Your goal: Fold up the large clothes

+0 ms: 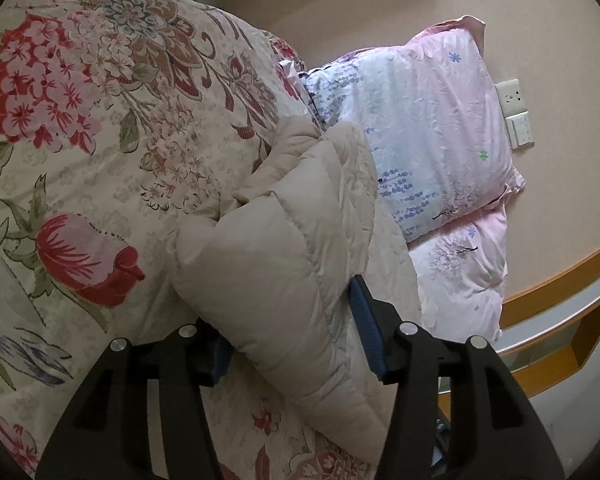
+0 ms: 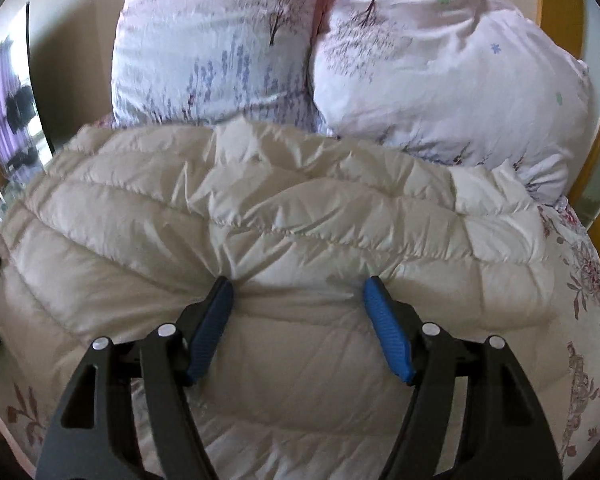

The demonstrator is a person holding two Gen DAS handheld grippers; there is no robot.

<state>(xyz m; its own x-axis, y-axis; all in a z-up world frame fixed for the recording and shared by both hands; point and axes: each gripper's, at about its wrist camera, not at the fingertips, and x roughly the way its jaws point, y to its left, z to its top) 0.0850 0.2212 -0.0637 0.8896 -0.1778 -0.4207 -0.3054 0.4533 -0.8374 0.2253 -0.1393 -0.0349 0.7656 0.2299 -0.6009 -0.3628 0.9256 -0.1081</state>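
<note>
A cream quilted puffer jacket (image 2: 284, 216) lies on a floral bedspread (image 1: 80, 152). In the left wrist view a bunched, padded part of the jacket (image 1: 268, 264) sits between the blue pads of my left gripper (image 1: 288, 332); the jaws stand wide apart around it, and the left pad is mostly hidden behind the fabric. In the right wrist view my right gripper (image 2: 298, 300) is open, its blue pads pressed against the jacket's upper surface with the fabric puckered at the left fingertip (image 2: 220, 292).
Two pink and white printed pillows (image 2: 228, 40) (image 2: 452, 80) lean at the head of the bed, just beyond the jacket. A beige wall with a socket and switch (image 1: 516, 112) is behind them. A wooden bedside frame (image 1: 560, 304) is at the right.
</note>
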